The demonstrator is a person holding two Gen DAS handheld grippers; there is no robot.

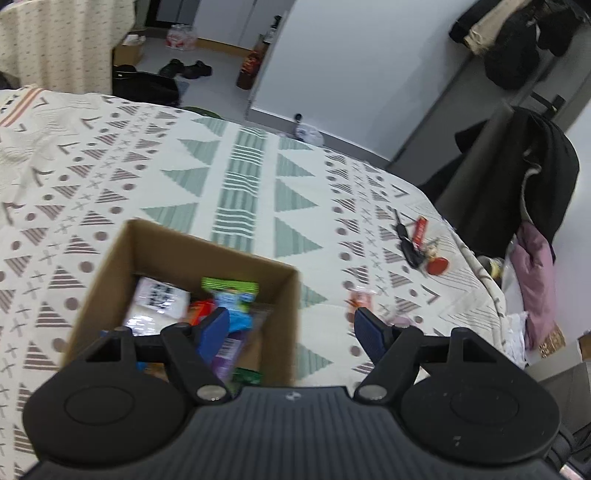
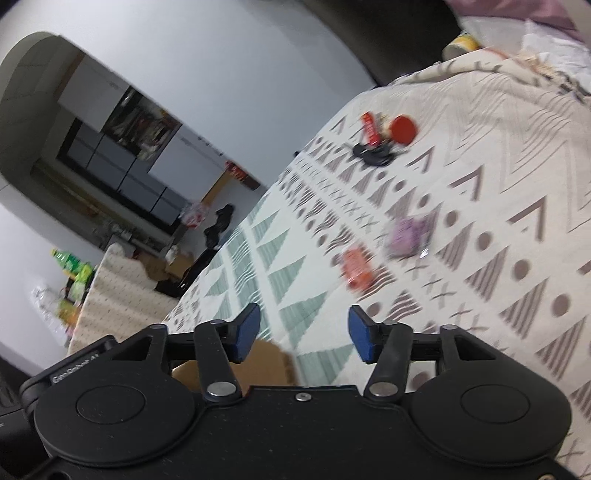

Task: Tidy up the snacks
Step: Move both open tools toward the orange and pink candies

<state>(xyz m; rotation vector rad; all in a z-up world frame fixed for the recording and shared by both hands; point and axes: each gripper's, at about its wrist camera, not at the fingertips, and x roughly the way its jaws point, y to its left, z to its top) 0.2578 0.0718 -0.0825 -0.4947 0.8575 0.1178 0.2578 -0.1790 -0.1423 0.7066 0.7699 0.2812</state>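
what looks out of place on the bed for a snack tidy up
Two snack packets, orange and purple, lie loose on the bedspread outside the cardboard box. Farther off, a set of keys with red tags sits near the bed's edge; it is no snack.

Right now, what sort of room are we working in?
Most likely a bedroom in a home: a patterned bedspread covers the work surface, coats hang by a door, and shoes sit on the floor beyond.
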